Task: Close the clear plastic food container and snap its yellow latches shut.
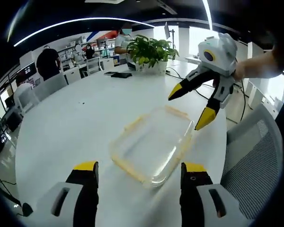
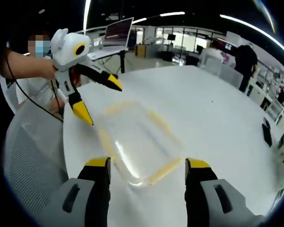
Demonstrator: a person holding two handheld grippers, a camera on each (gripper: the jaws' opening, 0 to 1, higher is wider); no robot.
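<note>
A clear plastic food container with yellow latches along its edges lies flat on the white table, near the table's edge. My left gripper is open, its yellow-tipped jaws standing either side of the container's near end without touching it. From the right, the right gripper hangs open just above the container's far end. In the right gripper view the container lies just beyond my open right gripper, and the left gripper hovers open over its far corner. Whether any latch is snapped down I cannot tell.
A potted plant and a dark flat object stand at the table's far side. A grey mesh chair stands close to the table edge by the container. A laptop is on a stand behind. People stand in the background.
</note>
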